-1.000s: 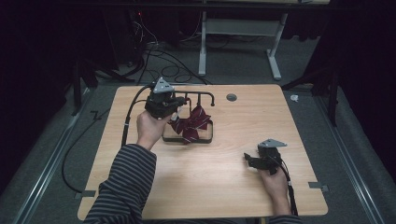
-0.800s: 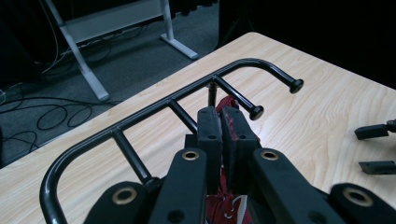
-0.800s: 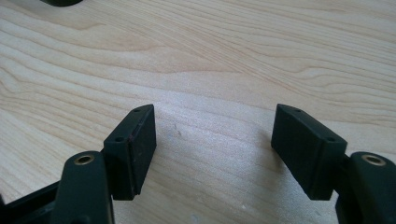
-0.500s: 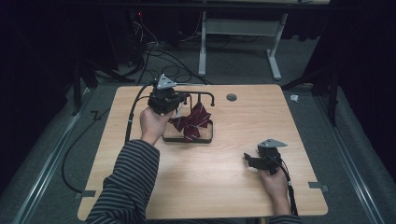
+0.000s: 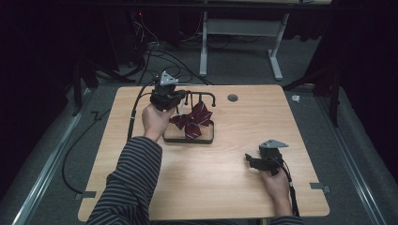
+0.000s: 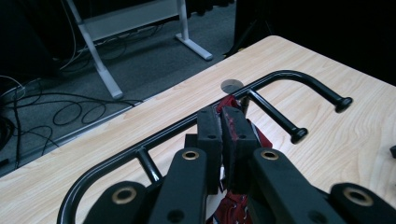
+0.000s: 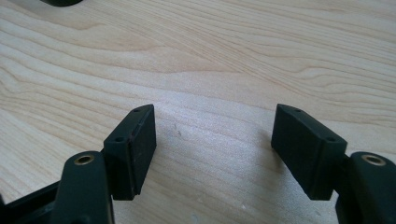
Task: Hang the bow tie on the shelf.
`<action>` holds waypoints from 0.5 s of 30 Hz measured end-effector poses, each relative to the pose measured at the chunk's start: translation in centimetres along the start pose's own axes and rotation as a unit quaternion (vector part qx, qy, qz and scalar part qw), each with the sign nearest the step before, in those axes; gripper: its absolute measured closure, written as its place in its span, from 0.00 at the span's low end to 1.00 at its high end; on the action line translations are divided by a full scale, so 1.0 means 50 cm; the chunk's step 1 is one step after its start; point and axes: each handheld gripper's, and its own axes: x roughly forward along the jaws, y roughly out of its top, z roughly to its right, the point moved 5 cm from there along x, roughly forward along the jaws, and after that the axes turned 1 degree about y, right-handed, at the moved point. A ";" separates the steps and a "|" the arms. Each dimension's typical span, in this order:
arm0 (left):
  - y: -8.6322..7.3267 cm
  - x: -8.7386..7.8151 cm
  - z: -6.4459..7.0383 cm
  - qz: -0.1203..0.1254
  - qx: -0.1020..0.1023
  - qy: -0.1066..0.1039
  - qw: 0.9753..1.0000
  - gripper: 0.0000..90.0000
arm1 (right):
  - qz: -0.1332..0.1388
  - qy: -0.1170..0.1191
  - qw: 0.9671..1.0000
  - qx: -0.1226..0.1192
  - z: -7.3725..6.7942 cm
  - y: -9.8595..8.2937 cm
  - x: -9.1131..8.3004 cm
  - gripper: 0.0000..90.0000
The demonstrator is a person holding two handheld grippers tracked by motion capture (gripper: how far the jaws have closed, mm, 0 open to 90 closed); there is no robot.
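The left gripper (image 6: 222, 140) has its jaws pressed together on a fold of the dark red striped tie (image 5: 192, 119), just at the black metal rack (image 6: 280, 77). The tie drapes from the rack's bar down onto its wooden base (image 5: 176, 136), at the far middle of the table (image 5: 234, 187). The right gripper (image 7: 212, 149) rests near the table's right front, jaws spread wide over bare wood, well apart from the rack.

In the left gripper view, the closed jaws hide most of the tie (image 6: 232, 205), and the rack (image 6: 285, 77) runs off the bottom edge. The high view crops both forearms.
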 end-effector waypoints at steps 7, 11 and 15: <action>-0.004 0.011 -0.005 -0.006 -0.002 0.008 1.000 0.96 | 0.000 0.000 1.000 0.000 0.000 0.000 0.000 0.36; -0.004 0.012 -0.007 -0.007 -0.004 0.007 1.000 0.96 | 0.000 0.000 1.000 -0.001 0.000 0.000 0.000 0.36; -0.008 0.015 -0.004 -0.014 0.000 0.006 1.000 0.96 | 0.000 0.000 1.000 -0.001 0.000 0.000 0.000 0.36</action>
